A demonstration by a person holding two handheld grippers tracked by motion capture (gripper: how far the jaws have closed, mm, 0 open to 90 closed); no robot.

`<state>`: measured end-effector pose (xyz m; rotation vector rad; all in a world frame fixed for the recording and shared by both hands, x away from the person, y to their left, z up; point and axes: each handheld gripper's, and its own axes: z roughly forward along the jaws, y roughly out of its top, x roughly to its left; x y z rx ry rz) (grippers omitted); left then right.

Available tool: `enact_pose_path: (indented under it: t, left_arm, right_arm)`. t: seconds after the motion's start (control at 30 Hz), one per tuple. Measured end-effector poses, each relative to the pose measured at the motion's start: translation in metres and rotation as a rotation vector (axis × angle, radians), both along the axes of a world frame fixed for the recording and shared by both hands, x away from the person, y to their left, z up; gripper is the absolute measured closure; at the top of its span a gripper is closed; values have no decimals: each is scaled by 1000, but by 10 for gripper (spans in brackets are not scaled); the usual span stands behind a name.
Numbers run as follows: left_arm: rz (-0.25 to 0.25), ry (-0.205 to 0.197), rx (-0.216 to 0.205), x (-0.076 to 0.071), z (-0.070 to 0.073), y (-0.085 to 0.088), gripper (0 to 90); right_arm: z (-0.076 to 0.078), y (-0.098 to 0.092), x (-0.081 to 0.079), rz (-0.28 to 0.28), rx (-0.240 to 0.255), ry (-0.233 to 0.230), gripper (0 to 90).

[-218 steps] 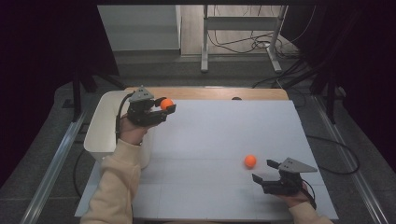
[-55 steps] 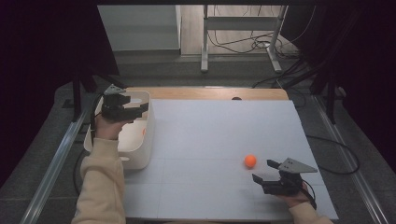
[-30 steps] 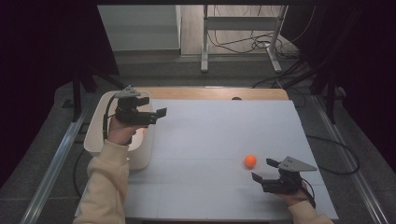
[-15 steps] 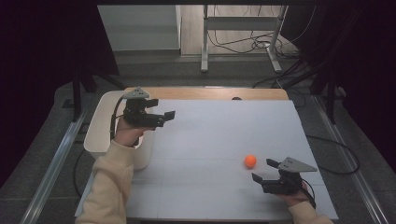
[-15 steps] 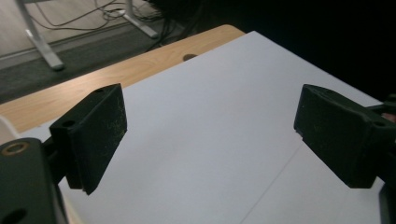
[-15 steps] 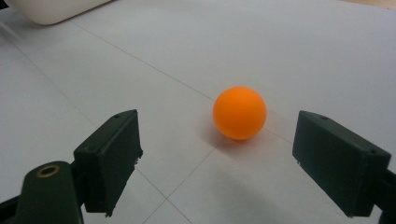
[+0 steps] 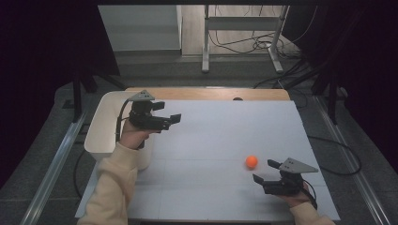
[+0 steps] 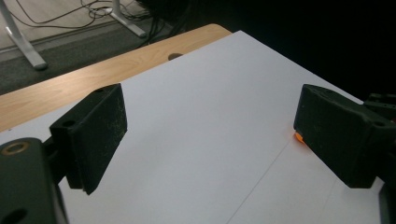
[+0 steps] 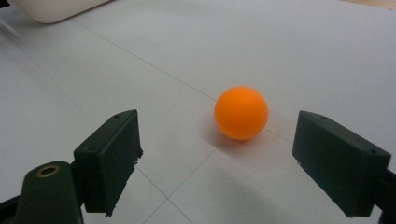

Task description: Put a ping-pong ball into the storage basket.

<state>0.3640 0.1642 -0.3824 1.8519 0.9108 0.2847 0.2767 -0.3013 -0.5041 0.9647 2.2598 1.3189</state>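
Note:
An orange ball (image 7: 252, 161) rests on the white mat (image 7: 225, 126) at the front right. In the right gripper view the ball (image 9: 241, 112) lies just beyond and between the open jaws of my right gripper (image 9: 219, 150), touching neither. That right gripper (image 7: 264, 171) sits low on the mat, just in front of the ball. My left gripper (image 7: 170, 121) hovers open and empty over the mat's back left, beside the white bin (image 7: 101, 126). Between the wide jaws of my left gripper (image 8: 210, 116) is bare mat, and a sliver of the ball (image 8: 299, 136) peeks past its right jaw.
The white bin stands at the mat's left edge, its inside partly hidden by the person's sleeve (image 7: 115, 183); its corner (image 9: 56, 11) shows far off. A wooden strip (image 7: 206, 93) with a dark hole (image 7: 238, 99) runs along the back. Dark floor and cables surround the table.
My left gripper held an orange ball, then hung over the bin, and now stands empty, shifted slightly right over the mat. My right gripper and the ball on the mat have not moved.

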Motion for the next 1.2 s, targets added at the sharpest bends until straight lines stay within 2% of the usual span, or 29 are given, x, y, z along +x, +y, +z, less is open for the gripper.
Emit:
enact_pose_path:
  t: [0.47, 0.77, 0.93, 1.2]
  left_arm:
    - [-31, -4, 15, -2, -3, -17, 107]
    - [-65, 4, 40, -3, -9, -32, 108]
    - [-82, 1, 69, -5, -12, -43, 108]
    - [-110, 9, 86, -6, -18, -55, 107]
  right_arm:
    - [0, 0, 0, 0, -1, 0, 156]
    - [0, 0, 0, -1, 0, -1, 156]
    - [0, 0, 0, 1, 3, -1, 156]
    - [0, 0, 0, 1, 0, -1, 157]
